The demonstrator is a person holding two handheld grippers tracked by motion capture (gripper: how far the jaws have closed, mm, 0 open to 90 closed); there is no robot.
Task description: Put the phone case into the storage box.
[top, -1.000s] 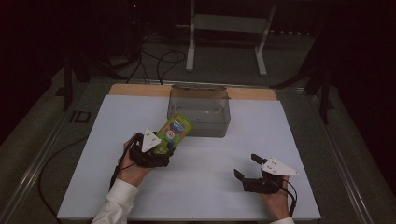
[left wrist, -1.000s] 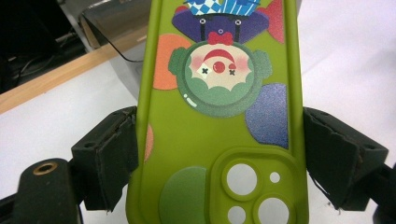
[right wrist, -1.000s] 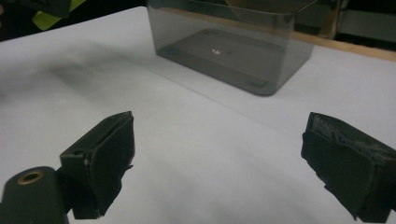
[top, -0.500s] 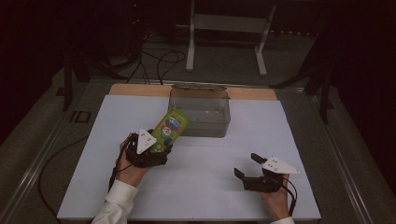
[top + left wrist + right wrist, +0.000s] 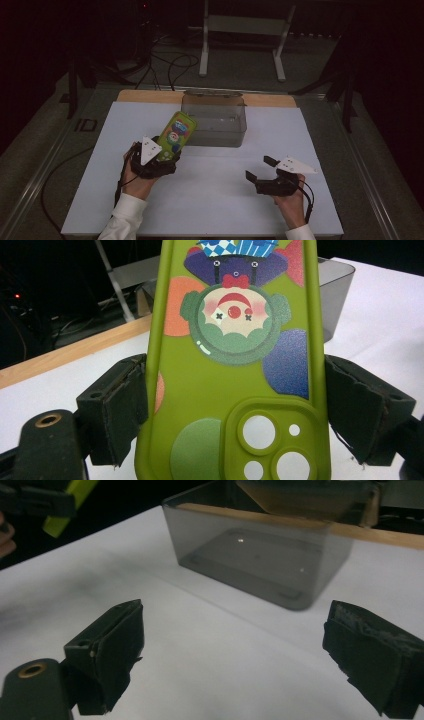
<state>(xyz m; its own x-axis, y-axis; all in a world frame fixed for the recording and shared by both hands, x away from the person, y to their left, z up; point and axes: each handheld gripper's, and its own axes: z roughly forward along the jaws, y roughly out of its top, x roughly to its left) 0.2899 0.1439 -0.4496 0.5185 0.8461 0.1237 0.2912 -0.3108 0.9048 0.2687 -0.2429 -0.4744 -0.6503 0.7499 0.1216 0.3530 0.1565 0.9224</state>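
The left gripper [image 5: 161,162] clamps a green phone case [image 5: 174,135] by its long edges; in the left gripper view both black pads press against the sides of the phone case [image 5: 235,365], one on each edge near the camera cutouts. The case is printed with a clown face, coloured circles and a blue-and-white checked hat, and its back faces the camera. In the high view it is lifted off the white table top [image 5: 220,200] and tilts up and away from the person's left hand [image 5: 135,180], its far end just in front of the near left corner of the clear plastic box [image 5: 215,120].

The box stands open-topped at the far middle of the white surface, with a wooden strip [image 5: 145,96] running behind it. In the right gripper view the clear plastic box [image 5: 260,555] looks smoky grey, with nothing visible inside.

The right gripper [image 5: 260,170] sits over the near right part of the table, held in the right hand [image 5: 290,202]. Its jaws stand wide apart with nothing between them, bare white surface showing in the gap, and they point toward the box. The two grippers are well apart.
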